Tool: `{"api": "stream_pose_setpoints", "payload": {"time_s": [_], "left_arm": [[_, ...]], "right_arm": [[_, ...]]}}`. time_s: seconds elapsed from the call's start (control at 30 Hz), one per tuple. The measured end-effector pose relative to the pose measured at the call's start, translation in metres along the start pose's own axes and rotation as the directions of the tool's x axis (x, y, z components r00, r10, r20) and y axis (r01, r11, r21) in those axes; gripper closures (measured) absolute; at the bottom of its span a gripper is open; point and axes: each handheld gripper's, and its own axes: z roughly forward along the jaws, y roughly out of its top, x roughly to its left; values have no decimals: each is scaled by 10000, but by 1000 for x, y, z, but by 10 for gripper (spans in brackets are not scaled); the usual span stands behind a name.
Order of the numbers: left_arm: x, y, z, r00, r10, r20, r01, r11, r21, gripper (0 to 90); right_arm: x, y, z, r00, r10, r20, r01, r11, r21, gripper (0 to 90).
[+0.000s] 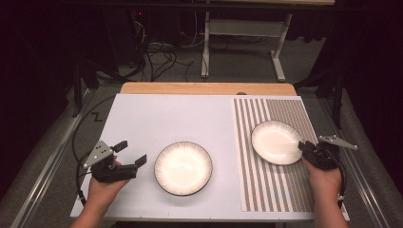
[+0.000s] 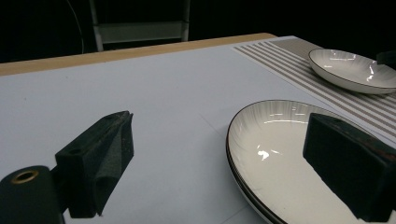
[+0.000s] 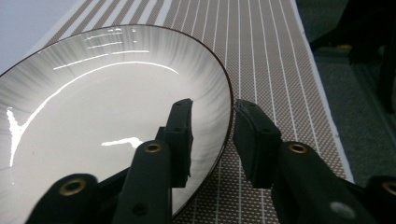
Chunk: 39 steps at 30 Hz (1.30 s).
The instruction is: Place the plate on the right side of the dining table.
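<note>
Right gripper view: the right gripper (image 3: pixel 212 135) straddles the rim of the plate on the striped mat (image 3: pixel 107 98) near the table's right edge, one jaw inside, one outside, seemingly not yet clamped. The left gripper (image 1: pixel 127 154) hangs with jaws spread, just left of the centre plate (image 1: pixel 183 167).

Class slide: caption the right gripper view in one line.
Right gripper straddles the rim of a white plate on the striped mat.

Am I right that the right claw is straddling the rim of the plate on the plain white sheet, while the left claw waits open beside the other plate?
Not quite: the plate that the right claw straddles lies on the striped mat, not the plain white sheet, as the right gripper view shows. The rest holds: the left claw is open beside the other plate.
</note>
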Motion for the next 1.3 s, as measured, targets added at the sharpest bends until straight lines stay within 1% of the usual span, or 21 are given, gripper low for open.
{"api": "stream_pose_setpoints", "payload": {"time_s": [0.07, 0.13, 0.2, 0.27, 0.33, 0.43, 0.5, 0.57, 0.67, 0.77, 0.8, 0.87, 0.93, 0.97, 1.0, 1.07, 1.17, 1.23, 1.3], "left_arm": [[0, 0, -1, 10000, 38, -34, -38, 10000, 15, 87], [0, -1, -1, 9999, 61, -93, -61, 10000, 53, 87], [0, -2, -1, 9999, 71, -97, -70, 10000, 68, 87], [-1, -2, -1, 9999, 111, -118, -109, 9999, 116, 84], [-1, -3, -1, 9998, 153, -148, -151, 9998, 124, 82], [-2, -3, 0, 9996, 215, -170, -212, 9996, 170, 79], [-3, -4, 0, 9995, 258, -186, -254, 9994, 214, 77], [-4, -5, 0, 9995, 260, -173, -256, 9994, 242, 74], [-7, -6, 1, 9993, 344, -152, -340, 9990, 275, 68], [-8, -6, 1, 9992, 386, -132, -383, 9989, 262, 64], [-9, -6, 1, 9992, 392, -126, -388, 9989, 266, 63], [-10, -6, 1, 9991, 393, -150, -389, 9989, 243, 53], [-10, -6, 1, 9985, 479, -261, -473, 9986, 235, 36], [-11, -6, 1, 9983, 494, -300, -488, 9986, 226, 23], [-11, -5, 1, 9981, 510, -339, -503, 9985, 201, 14], [-11, -5, 1, 9976, 553, -421, -548, 9984, 122, 0], [-12, -5, 0, 9974, 545, -465, -545, 9985, 16, 0], [-11, -5, -1, 9975, 541, -464, -542, 9985, 9, 0], [-11, -5, -1, 9974, 549, -469, -552, 9985, -42, 0]], "right_arm": [[5, 1, -5, 9997, -231, 85, 233, 9994, -259, 636], [12, 2, -11, 9984, -543, 125, 550, 9965, -631, 568], [20, 4, -17, 9964, -852, -23, 846, 9916, -979, 501], [29, 5, -24, 9935, -1072, -388, 1011, 9856, -1354, 439], [36, 7, -29, 9905, -1205, -658, 1092, 9820, -1540, 388], [51, 7, -34, 9815, -1489, -1202, 1267, 9764, -1747, 309], [62, 6, -36, 9709, -1703, -1686, 1384, 9729, -1853, 258], [74, 6, -39, 9582, -1989, -2056, 1566, 9662, -2048, 223], [93, 7, -48, 9362, -2348, -2614, 1718, 9548, -2424, 167], [110, 7, -55, 9141, -2578, -3129, 1738, 9465, -2720, 137], [117, 6, -57, 9040, -2678, -3331, 1774, 9442, -2776, 106], [126, 5, -58, 8906, -2837, -3554, 1893, 9419, -2775, 68], [136, 3, -60, 8804, -2945, -3717, 1947, 9392, -2829, 31], [140, 2, -61, 8767, -3004, -3758, 1989, 9375, -2854, 12], [143, 2, -61, 8743, -3013, -3805, 1986, 9374, -2860, 12], [148, 1, -62, 8663, -3113, -3908, 2044, 9345, -2913, 11], [153, 0, -62, 8629, -3204, -3909, 2098, 9307, -2997, 10], [153, 0, -61, 8598, -3214, -3968, 2114, 9314, -2963, 10], [154, -1, -61, 8597, -3265, -3930, 2183, 9301, -2953, 10]]}}
